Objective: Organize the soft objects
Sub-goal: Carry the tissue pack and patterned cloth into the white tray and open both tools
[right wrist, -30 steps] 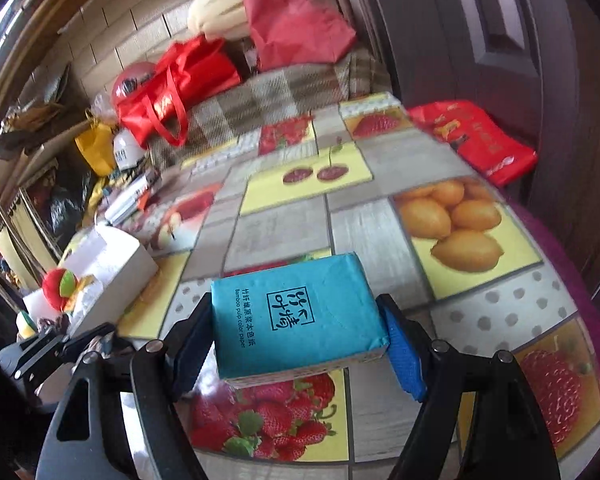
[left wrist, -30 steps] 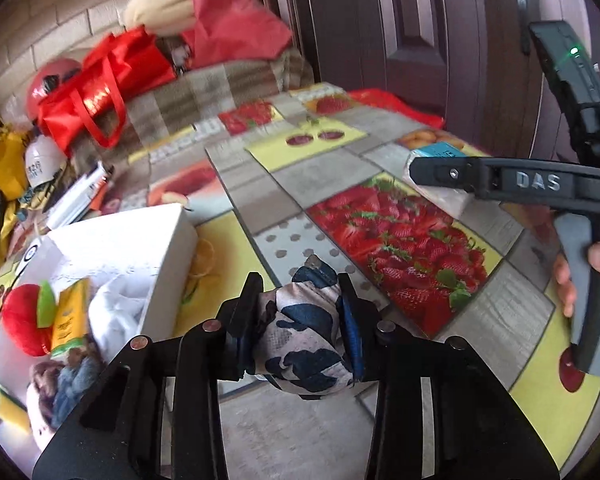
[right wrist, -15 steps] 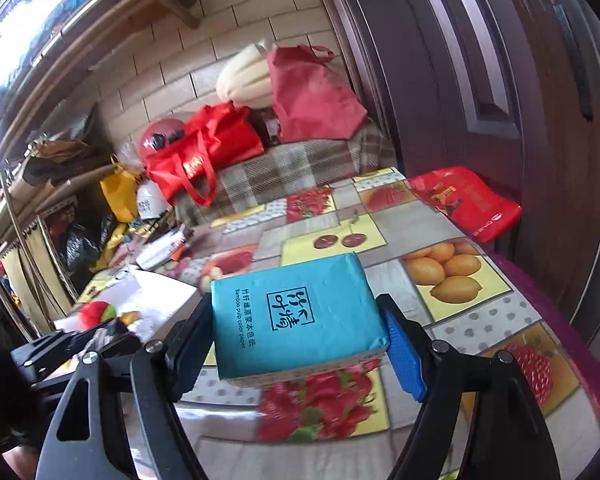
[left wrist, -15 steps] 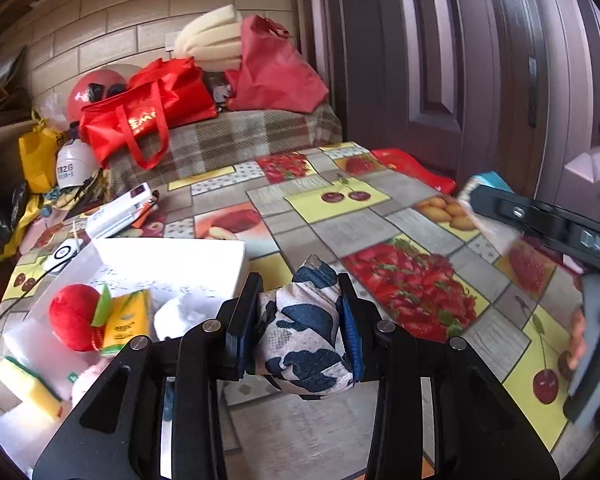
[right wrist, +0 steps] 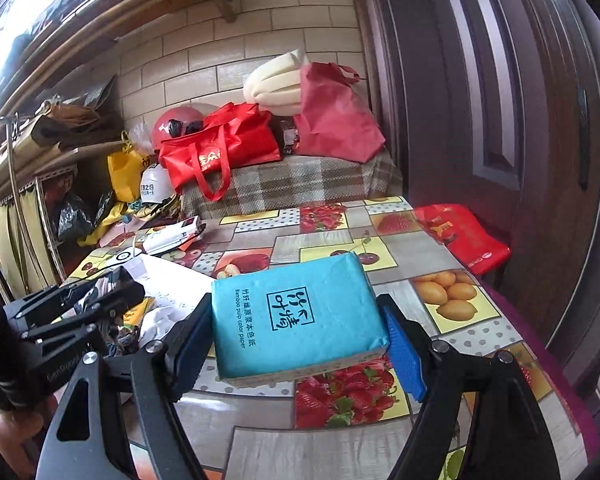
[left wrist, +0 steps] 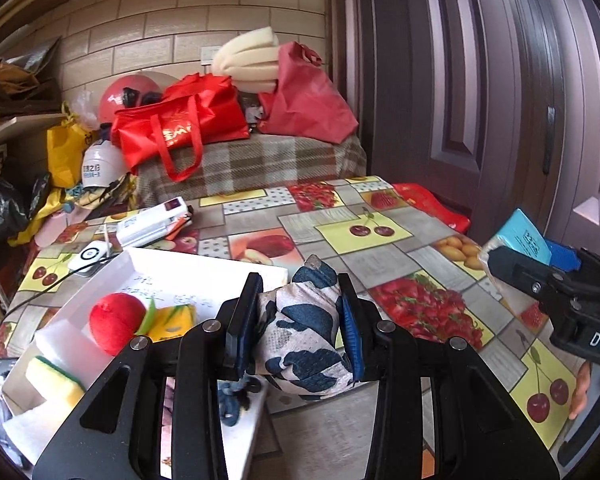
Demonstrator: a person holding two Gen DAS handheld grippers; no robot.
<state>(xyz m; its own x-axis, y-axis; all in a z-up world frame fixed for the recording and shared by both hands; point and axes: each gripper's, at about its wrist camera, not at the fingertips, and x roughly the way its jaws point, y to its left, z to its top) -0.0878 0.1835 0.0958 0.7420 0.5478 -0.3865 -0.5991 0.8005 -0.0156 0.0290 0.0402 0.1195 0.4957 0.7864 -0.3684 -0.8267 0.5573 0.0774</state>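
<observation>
My left gripper [left wrist: 298,322] is shut on a soft pouch of white cloth with dark blue patches [left wrist: 306,344], held above the table beside the white box [left wrist: 204,270]. That box holds a red plush ball [left wrist: 114,326], a yellow packet [left wrist: 172,322] and a yellow-green sponge [left wrist: 54,380]. My right gripper [right wrist: 298,330] is shut on a teal pack of tissue paper [right wrist: 296,316], lifted over the fruit-print tablecloth [right wrist: 452,300]. In the left wrist view the right gripper [left wrist: 516,258] with the teal pack [left wrist: 524,238] shows at the right edge. The left gripper [right wrist: 84,300] appears at the left of the right wrist view.
A white remote-like device [left wrist: 154,224] and a small round gadget [left wrist: 90,254] lie at the table's far left. A red packet [right wrist: 462,236] lies off the table's right edge. Behind stands a plaid-covered bench [left wrist: 252,164] with red bags [left wrist: 180,124]. A dark door [left wrist: 480,100] is on the right.
Both grippers have risen and tilted up with their loads still held. The view now takes in more of the bench and wall, and the white box sits lower left of the pouch.
</observation>
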